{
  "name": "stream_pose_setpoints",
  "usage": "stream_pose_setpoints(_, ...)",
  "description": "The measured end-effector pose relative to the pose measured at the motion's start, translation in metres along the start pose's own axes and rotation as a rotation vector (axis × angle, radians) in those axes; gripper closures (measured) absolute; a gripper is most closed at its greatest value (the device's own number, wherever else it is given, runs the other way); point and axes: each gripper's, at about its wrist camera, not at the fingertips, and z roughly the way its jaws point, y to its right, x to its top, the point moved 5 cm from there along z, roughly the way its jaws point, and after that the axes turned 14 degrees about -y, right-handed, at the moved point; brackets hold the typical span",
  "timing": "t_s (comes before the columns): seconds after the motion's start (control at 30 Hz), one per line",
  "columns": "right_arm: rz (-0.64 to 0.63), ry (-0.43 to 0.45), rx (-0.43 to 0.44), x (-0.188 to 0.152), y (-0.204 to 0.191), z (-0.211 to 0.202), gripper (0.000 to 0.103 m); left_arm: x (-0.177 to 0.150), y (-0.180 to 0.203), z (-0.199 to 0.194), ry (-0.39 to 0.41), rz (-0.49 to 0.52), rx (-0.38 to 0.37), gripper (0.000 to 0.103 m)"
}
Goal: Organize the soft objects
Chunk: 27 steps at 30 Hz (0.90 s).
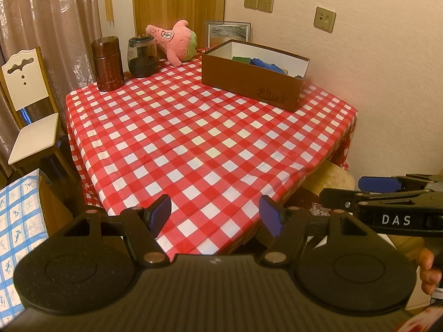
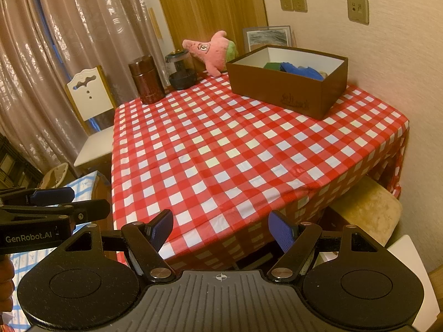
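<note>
Claws idle at near edge, one plush left outside box

Table (image 1: 193,144) under red-and-white check cloth, seen from its near corner. Left claw (image 1: 214,215) spread, nothing between its blue pads. Right claw (image 2: 221,231) likewise spread and empty. Both hang off the near edge, side by side, well apart from anything soft.

Brown box (image 1: 249,83) sits at the far right of the table, open-topped, with green and blue cloth items (image 1: 260,62) already inside. Pink plush toy (image 1: 174,41) lies tilted at the far corner against the wall, just beside the box's left end, with a dark glass jar (image 1: 142,55) and a brown canister (image 1: 108,63) to its left. Judged: the plush is the remaining soft object; whether it belongs in the box cannot be told.

Next step, as a judgement: reach across, approach the plush from the box side to keep clear of the jar, pinch a thick part of the body rather than a limb, lift clear of the box wall before lowering.

Writing: "DAS" on the right device as seen in the left view; "GenRobot.AI" on the left device in the right view. Gold emblem on the box front, unreadable. Canister lettering too small.
</note>
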Motion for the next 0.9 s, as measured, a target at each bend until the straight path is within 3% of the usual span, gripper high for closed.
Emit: stream_pose_setpoints(0.9, 0.002, -0.001, -0.002, 0.0021, 0.0065, 0.0008, 0.027, 0.0098, 0.0054, 0.0029, -0.002, 0.005, -0.001, 0.035)
